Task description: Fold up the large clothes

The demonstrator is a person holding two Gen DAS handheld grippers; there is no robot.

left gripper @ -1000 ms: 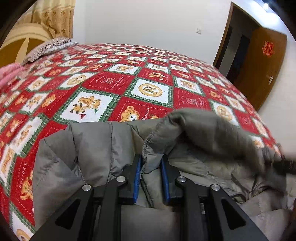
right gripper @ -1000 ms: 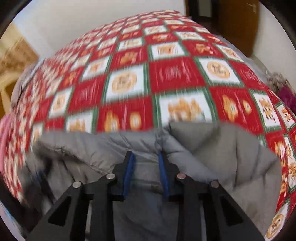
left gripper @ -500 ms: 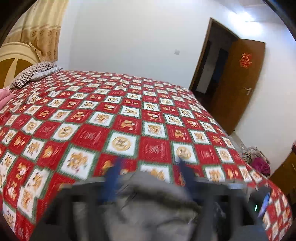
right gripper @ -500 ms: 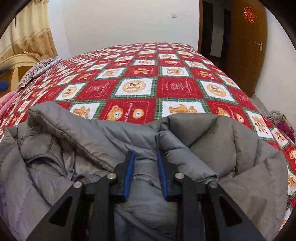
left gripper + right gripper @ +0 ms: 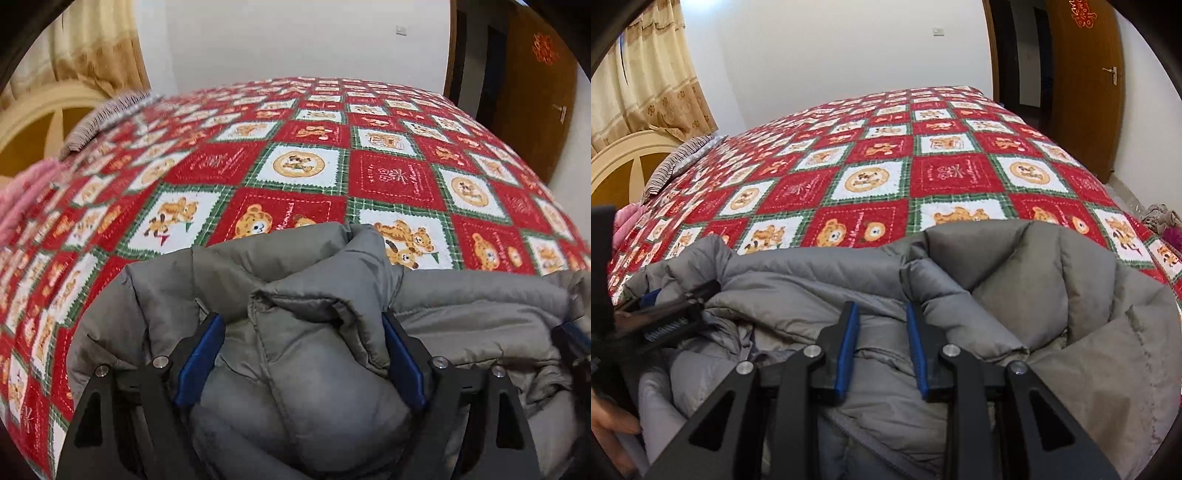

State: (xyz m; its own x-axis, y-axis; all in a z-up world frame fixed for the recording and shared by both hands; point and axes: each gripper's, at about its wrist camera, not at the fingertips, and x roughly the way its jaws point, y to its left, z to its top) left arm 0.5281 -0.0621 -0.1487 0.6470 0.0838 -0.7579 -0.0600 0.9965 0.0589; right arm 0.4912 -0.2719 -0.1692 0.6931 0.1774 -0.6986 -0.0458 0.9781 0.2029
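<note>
Here, one jacket [image 5: 314, 369] and two grippers: left gripper [image 5: 301, 325], right gripper [image 5: 881, 314].

Near edge of bed taken up by bunched grey puffer jacket [image 5: 1015, 295]; low passage there blocked by its folds. Left gripper [image 5: 303, 343] seen w/ jaws wide, a jacket fold bulging between. Right gripper [image 5: 881, 328] jaws narrower, fabric between. Beyond jacket, red bear-print bedspread [image 5: 945, 173] lies flat. Far left crowded by striped pillow [image 5: 677, 162], headboard [image 5: 624, 162], pink fabric [image 5: 26, 195].
</note>
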